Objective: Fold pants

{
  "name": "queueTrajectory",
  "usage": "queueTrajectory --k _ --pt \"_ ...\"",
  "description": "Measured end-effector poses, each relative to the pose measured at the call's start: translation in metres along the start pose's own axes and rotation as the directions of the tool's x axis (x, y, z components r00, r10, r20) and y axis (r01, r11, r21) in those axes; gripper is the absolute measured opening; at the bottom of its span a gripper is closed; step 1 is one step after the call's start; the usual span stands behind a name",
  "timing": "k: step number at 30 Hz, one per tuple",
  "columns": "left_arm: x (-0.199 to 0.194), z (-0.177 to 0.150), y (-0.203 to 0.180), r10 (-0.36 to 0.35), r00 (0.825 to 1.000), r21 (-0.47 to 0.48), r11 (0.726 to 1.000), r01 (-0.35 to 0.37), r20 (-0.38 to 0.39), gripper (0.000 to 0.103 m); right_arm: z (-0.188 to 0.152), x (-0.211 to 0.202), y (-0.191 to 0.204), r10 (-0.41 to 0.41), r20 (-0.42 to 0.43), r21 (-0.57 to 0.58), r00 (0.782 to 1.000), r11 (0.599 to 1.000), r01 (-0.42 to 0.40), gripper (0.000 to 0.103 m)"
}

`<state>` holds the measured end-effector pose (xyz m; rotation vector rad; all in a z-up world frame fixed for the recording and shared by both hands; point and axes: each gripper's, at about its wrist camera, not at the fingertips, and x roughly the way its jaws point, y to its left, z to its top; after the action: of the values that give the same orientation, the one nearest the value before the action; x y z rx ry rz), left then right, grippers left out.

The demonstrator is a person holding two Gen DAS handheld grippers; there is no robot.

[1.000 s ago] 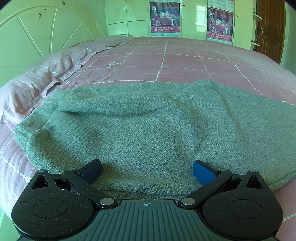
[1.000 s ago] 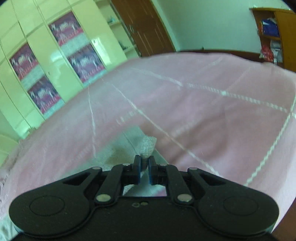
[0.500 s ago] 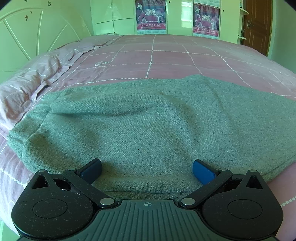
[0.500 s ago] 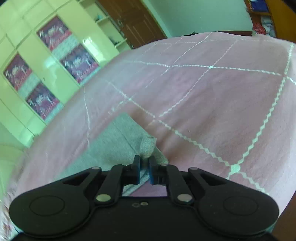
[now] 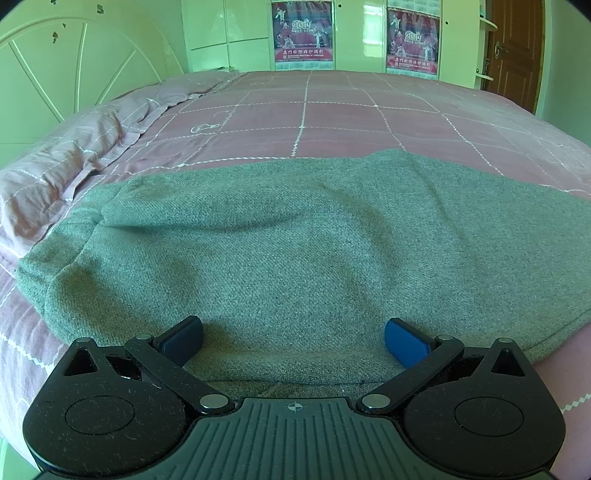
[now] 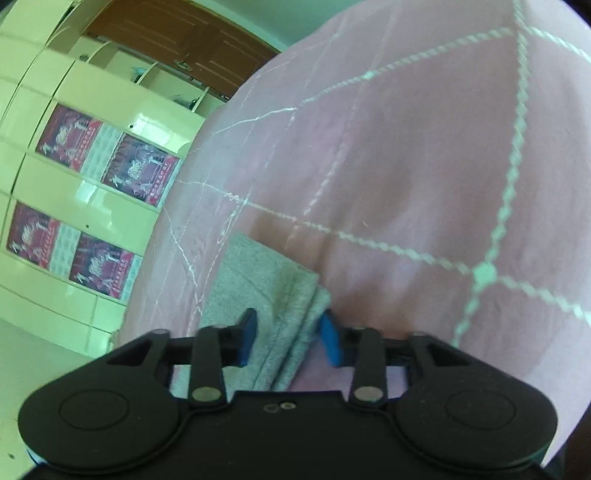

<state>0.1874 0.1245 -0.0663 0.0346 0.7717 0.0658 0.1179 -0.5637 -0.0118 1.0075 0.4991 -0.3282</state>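
Note:
Grey pants (image 5: pixel 295 236) lie spread flat on the pink checked bed (image 5: pixel 332 114), filling the middle of the left wrist view. My left gripper (image 5: pixel 293 338) is open wide, its blue fingers resting at the near edge of the fabric, holding nothing. In the right wrist view a folded grey end of the pants (image 6: pixel 273 291) lies between the blue fingers. My right gripper (image 6: pixel 290 338) is open, its jaws apart on either side of the layered cloth edge.
A pale headboard (image 5: pixel 74 85) and rumpled pink pillows (image 5: pixel 62 162) are at the left. A wardrobe with red posters (image 5: pixel 303 33) stands behind the bed, also in the right wrist view (image 6: pixel 92 166). A brown door (image 5: pixel 517 51) is at the far right.
My right gripper was shut on the pants end and has opened, letting it rest on the bed, and the view has tilted. My left gripper stayed open, shifting slightly.

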Motion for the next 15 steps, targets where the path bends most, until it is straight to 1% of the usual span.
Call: queueTrajectory --k 2,3,4,5,6,7,8,10,11,12,13,14,15 --pt "-0.001 0.000 0.001 -0.004 1.000 -0.001 1.000 0.004 0.001 0.103 0.007 -0.013 0.033 0.054 0.048 -0.153 0.997 0.987 -0.046 0.008" --pt "-0.001 -0.001 0.002 -0.010 1.000 -0.002 1.000 0.010 0.003 0.103 0.010 -0.022 0.051 0.083 0.075 -0.234 0.994 0.970 -0.064 0.007" --pt "-0.001 -0.001 0.003 -0.015 1.000 -0.003 1.000 0.015 0.004 0.103 0.014 -0.033 0.066 0.134 0.097 -0.295 0.986 0.950 -0.100 0.007" --pt "-0.001 -0.001 0.003 -0.017 1.000 -0.002 1.000 0.017 0.004 0.103 0.018 -0.043 0.075 0.184 0.112 -0.326 0.976 0.935 -0.139 0.007" --pt "-0.001 -0.001 0.003 -0.016 1.000 -0.001 1.000 0.016 0.003 0.103 0.019 -0.050 0.080 0.205 0.126 -0.354 0.971 0.923 -0.149 0.007" --pt "-0.001 -0.001 0.003 -0.015 1.000 0.000 1.000 0.015 0.003 0.103 0.021 -0.054 0.079 0.208 0.139 -0.372 0.968 0.917 -0.143 0.007" --pt "-0.001 -0.001 0.003 -0.014 1.000 0.002 1.000 0.014 0.003 0.103 0.022 -0.052 0.072 0.193 0.138 -0.366 0.971 0.921 -0.131 0.007" --pt "0.000 -0.001 0.005 -0.018 1.000 0.003 1.000 0.018 0.003 0.103 0.021 -0.033 0.043 0.114 0.112 -0.328 0.987 0.942 -0.072 0.007" --pt "0.000 -0.001 0.005 -0.021 1.000 0.005 1.000 0.021 0.003 0.103 0.020 -0.017 0.021 0.055 0.068 -0.273 0.996 0.961 -0.034 0.007" --pt "0.000 0.000 0.005 -0.022 1.000 0.007 1.000 0.022 0.002 0.103 0.017 0.001 0.001 -0.017 0.005 -0.203 1.000 0.979 0.017 0.007" --pt "0.000 -0.001 0.006 -0.023 1.000 0.007 1.000 0.023 0.002 0.103 0.012 0.010 -0.016 -0.021 -0.026 -0.142 0.999 0.990 0.017 0.007" --pt "0.000 -0.001 0.006 -0.023 1.000 0.007 1.000 0.023 0.002 0.103 0.009 0.009 -0.022 0.007 -0.009 -0.119 1.000 0.993 -0.008 0.007" --pt "0.000 -0.001 0.006 -0.023 1.000 0.008 1.000 0.023 0.002 0.103 0.006 0.007 -0.022 0.016 0.006 -0.112 1.000 0.994 -0.015 0.008"
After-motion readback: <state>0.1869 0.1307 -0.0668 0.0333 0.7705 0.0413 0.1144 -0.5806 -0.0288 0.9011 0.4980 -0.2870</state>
